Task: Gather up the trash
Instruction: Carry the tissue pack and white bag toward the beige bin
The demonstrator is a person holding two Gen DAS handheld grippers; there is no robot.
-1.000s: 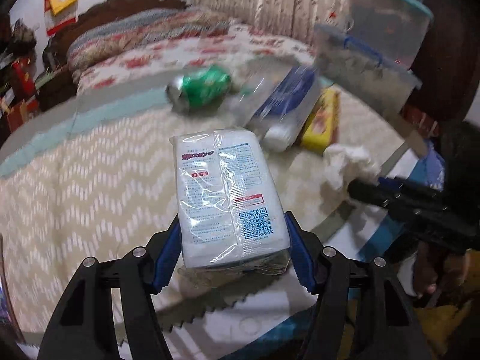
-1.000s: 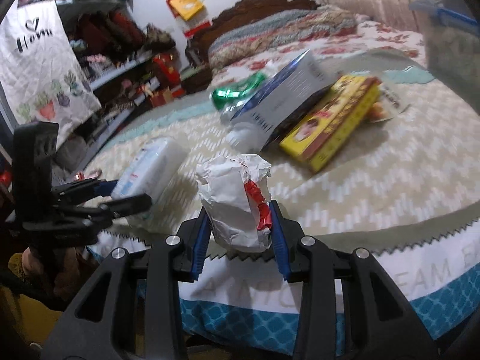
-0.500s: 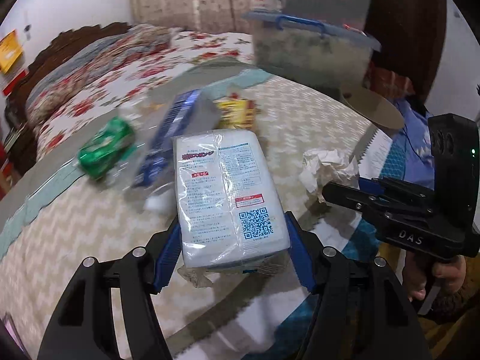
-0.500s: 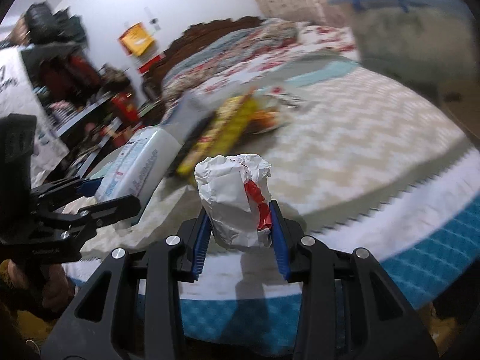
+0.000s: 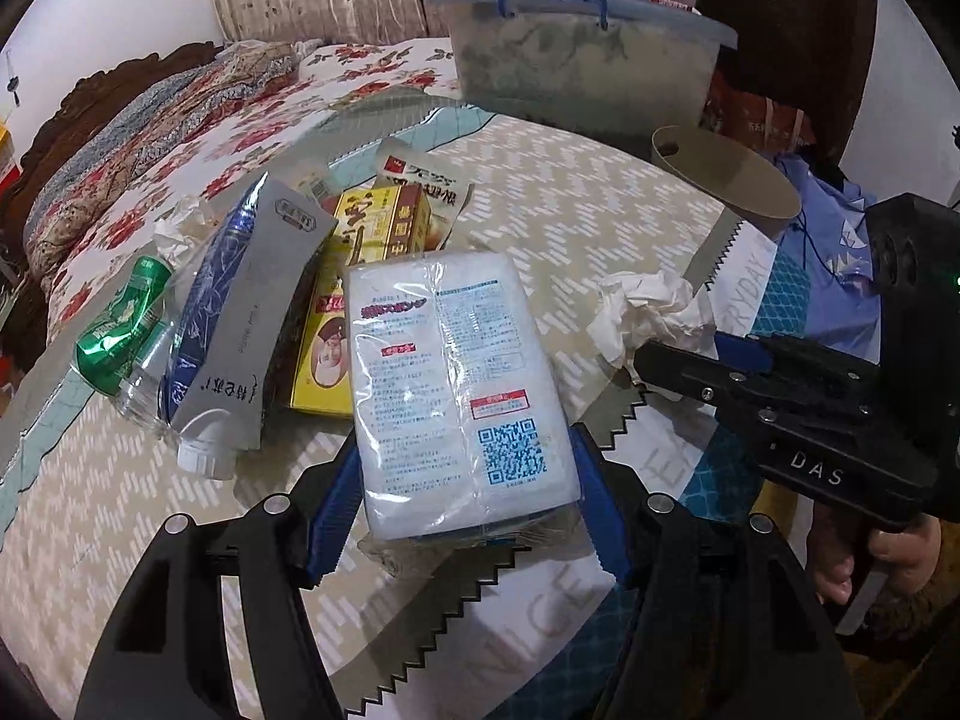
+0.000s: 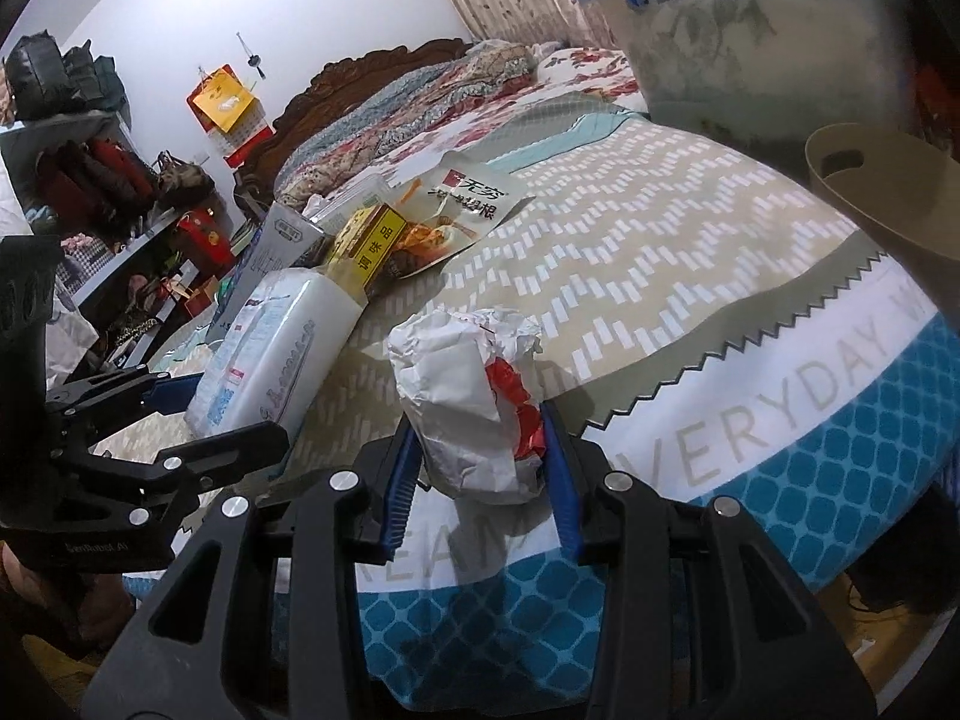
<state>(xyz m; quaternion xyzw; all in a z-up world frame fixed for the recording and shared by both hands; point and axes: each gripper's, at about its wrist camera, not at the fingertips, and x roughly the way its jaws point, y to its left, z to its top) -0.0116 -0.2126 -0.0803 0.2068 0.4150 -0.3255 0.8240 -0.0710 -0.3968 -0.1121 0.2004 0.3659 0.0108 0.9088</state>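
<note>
The left gripper (image 5: 462, 516) has its jaws clamped on the near end of a white rectangular pack wrapped in clear plastic (image 5: 456, 384). The pack's long axis runs straight away from the gripper, its far end over the tabletop (image 5: 600, 192), which wears a beige cloth with a white zigzag pattern. The pack's upper face carries small blue print, a red box label and a blue QR code near the jaws; the print is too fine to read.

The right gripper (image 6: 480, 468) has its jaws clamped on a crumpled white paper wad with a red patch (image 6: 474, 402), which stands up out of the jaws above the cloth's edge. The cloth border there reads "EVERYDAY".

Farther back on the tabletop lies a heap: a crushed green can (image 5: 120, 324), a blue and grey spouted pouch (image 5: 240, 324) with its white cap toward the near edge, a yellow carton with red and black Chinese characters (image 5: 360, 276), and a snack packet (image 6: 468, 198) bearing white characters. A tan plastic bin (image 6: 888, 192) stands at the table's right edge, with a clear lidded tub with blue handles (image 6: 750, 30) behind it. The right gripper's body, seen from the left wrist, is marked "DAS".
</note>
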